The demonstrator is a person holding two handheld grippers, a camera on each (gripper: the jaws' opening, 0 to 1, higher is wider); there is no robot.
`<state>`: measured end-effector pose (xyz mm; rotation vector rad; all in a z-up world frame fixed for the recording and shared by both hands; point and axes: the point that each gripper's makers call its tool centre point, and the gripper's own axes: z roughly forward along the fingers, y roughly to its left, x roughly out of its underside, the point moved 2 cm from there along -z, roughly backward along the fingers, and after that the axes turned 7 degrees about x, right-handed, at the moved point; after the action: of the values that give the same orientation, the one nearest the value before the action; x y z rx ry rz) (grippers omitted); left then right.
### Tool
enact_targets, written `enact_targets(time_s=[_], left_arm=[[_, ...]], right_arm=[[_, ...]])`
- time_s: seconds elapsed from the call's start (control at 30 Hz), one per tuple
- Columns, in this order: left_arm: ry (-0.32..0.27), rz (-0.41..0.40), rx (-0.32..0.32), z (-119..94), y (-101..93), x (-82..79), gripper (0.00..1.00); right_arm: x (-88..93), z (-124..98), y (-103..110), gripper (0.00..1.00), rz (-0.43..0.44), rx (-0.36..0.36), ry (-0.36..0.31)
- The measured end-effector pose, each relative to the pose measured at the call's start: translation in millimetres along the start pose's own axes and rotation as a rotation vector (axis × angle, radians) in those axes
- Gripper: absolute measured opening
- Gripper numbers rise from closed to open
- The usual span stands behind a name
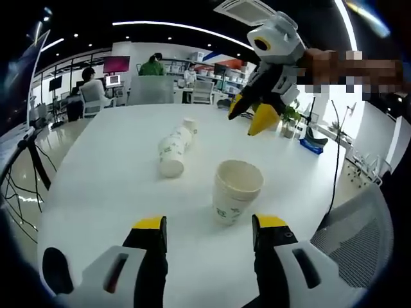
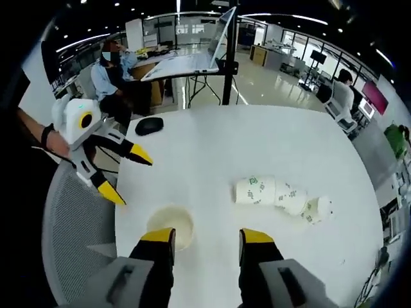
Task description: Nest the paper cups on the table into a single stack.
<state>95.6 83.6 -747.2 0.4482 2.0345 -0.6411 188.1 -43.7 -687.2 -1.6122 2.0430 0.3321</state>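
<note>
White round surface (image 1: 96, 186), landmark: upright cup (image 1: 236, 191). Left tongs (image 1: 210, 232): released, jaws spread just short of the upright cup, gripping nothing. Right tongs (image 2: 207, 245): released, jaws apart above the same cup (image 2: 171, 224), which shows its open mouth from overhead. Lying stack of nested cups (image 1: 174, 149): on its side, well apart from the upright cup, toward mid-surface; the right gripper view resolves it as several nested cups (image 2: 280, 196). Black mouse (image 2: 149, 126), right gripper view: far edge of the surface beyond the upright cup. Mesh chair (image 1: 356, 234): beside the surface edge nearest the cup.
</note>
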Motion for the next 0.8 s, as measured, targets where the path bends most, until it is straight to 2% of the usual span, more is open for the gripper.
enact_targets(time_s=[0.17, 0.3, 0.43, 0.57, 0.67, 0.8], left_arm=[[-0.026, -0.047, -0.022, -4.6, 8.0, -5.7, 0.51], [-0.022, -0.056, -0.024, -2.0, 9.6, -6.5, 0.51], [-0.016, -0.046, -0.026, -0.9, 12.8, -14.3, 0.51], [-0.030, -0.055, -0.036, -0.9, 20.8, -29.7, 0.51], [-0.030, -0.050, -0.045, 4.9, 32.0, -37.1, 0.51], [-0.037, -0.056, -0.049, 14.2, 42.4, -55.0, 0.52]], right_arm=[[10.6, -5.6, -2.7, 0.39, 0.075, 0.043, -0.030], [20.6, -9.4, 3.2, 0.41, 0.113, 0.057, -0.040], [32.5, -14.5, 6.0, 0.41, 0.164, 0.082, -0.052], [39.9, -21.7, 8.6, 0.41, 0.219, 0.105, -0.074], [44.5, -23.5, 9.8, 0.41, 0.242, 0.115, -0.080], [53.7, -26.4, 14.3, 0.41, 0.287, 0.126, -0.088]])
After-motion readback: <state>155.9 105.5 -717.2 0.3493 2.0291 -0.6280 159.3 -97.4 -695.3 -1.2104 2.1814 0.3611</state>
